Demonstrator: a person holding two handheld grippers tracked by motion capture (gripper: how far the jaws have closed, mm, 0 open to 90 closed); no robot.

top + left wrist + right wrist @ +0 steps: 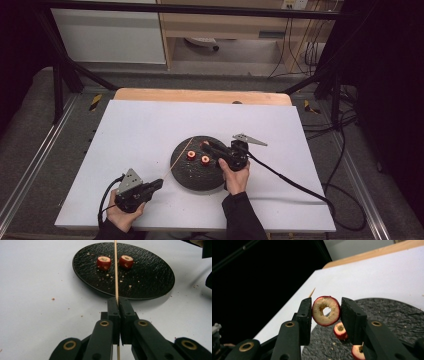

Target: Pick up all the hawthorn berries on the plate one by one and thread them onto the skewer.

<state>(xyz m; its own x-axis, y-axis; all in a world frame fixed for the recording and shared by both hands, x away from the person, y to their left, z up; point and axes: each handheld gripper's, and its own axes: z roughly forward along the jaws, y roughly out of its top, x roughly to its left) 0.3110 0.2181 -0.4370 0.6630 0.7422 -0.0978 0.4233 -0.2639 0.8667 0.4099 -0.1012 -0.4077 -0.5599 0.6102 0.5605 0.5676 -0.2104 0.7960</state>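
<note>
Looking down from the high view, we see our two forearms enter at the bottom edge. Nearest, at the lower left of the frame, our left hand-held gripper (156,185) is clamped on a thin wooden skewer (177,159), its jaws pressed together on the stick near its lower end. In the left gripper view that left hand-held gripper (118,302) rises from the bottom centre, and the skewer (115,270) runs straight up the middle of the frame, passing over the near rim of the black plate (155,277) and between the two red fruit rings (104,263) lying on it in the upper part of the frame.

A little farther in, right of centre in the high view, our right hand-held gripper (210,147) hangs over the black plate (195,177), which sits on the white desk (140,130). We see two fruit rings (192,155) lying side by side on the plate, just left of that gripper.

In the right gripper view the right hand-held gripper (326,311) is clamped on a cored red fruit ring (326,311), held upright at the centre of the frame with its hole facing us. The skewer's pointed tip (312,292) shows just above the left jaw, close beside the held ring. Below it, the other two rings (340,331) rest on the plate (392,312) at lower right.
</note>
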